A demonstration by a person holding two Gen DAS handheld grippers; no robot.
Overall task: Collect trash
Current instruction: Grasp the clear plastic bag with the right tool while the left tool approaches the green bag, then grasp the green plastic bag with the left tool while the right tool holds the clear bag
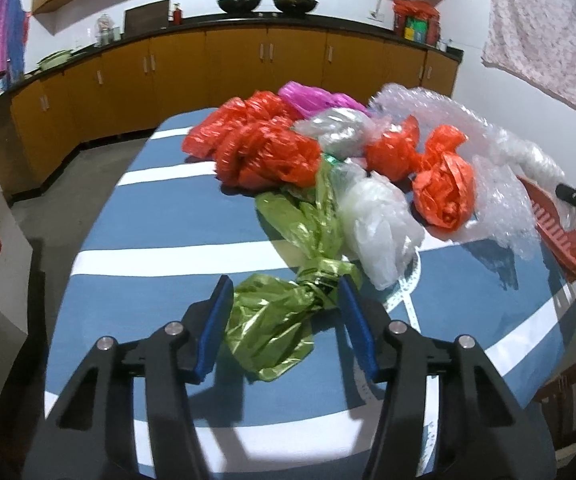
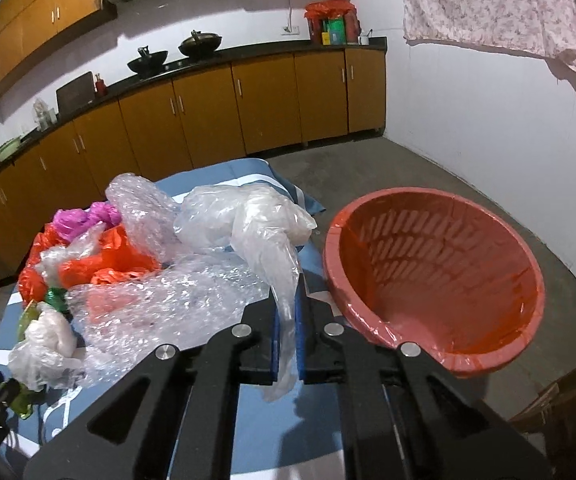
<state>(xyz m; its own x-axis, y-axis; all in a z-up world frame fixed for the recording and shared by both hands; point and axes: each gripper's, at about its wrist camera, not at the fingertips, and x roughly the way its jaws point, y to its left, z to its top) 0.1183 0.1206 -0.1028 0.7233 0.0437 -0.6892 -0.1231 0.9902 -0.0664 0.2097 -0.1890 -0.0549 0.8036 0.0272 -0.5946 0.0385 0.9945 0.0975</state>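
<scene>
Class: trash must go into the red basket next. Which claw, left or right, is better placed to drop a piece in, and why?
Right. The right claw is shut on a clear plastic bag, beside the red basket. The left claw stands open around green foil wrap, not pressing it.

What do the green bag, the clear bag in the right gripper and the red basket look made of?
Green bag: thin glossy plastic film, probably; sharp crinkles, bright highlights.
Clear bag: soft translucent plastic film; milky, hangs limp between the right gripper's jaws.
Red basket: rigid moulded plastic, seemingly; slotted wall, with a shiny red liner over its rim.
</scene>
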